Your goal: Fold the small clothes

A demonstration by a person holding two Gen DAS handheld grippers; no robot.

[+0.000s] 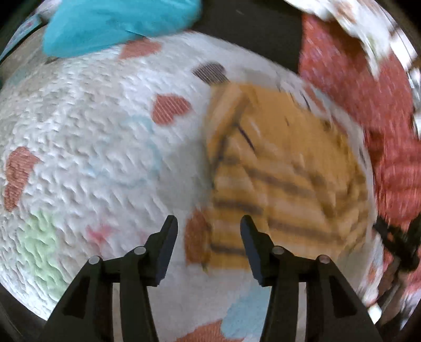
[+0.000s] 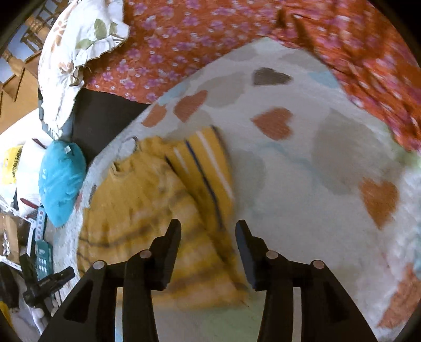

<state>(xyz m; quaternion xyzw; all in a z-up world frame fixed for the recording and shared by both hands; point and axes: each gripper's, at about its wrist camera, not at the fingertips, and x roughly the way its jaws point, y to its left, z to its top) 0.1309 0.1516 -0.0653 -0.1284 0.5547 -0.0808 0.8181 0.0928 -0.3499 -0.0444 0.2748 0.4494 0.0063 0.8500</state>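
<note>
A small yellow top with dark and white stripes [image 1: 279,168] lies partly folded on a white textured blanket printed with hearts [image 1: 86,136]. My left gripper [image 1: 209,223] hovers over the top's near left edge, fingers apart with nothing between them. In the right wrist view the same yellow top [image 2: 147,200] lies left of centre on the blanket [image 2: 315,163], one sleeve folded over it. My right gripper [image 2: 208,227] hangs above the top's right edge, also open and holding nothing. Both pictures are blurred.
A turquoise cushion [image 1: 115,23] [image 2: 61,181] lies at the blanket's edge. A red flowered sheet [image 2: 200,34] [image 1: 368,105] borders the blanket, with a white leaf-print pillow [image 2: 76,50] on it. Boxes, bags and dark gear [image 2: 31,257] clutter the floor at the left.
</note>
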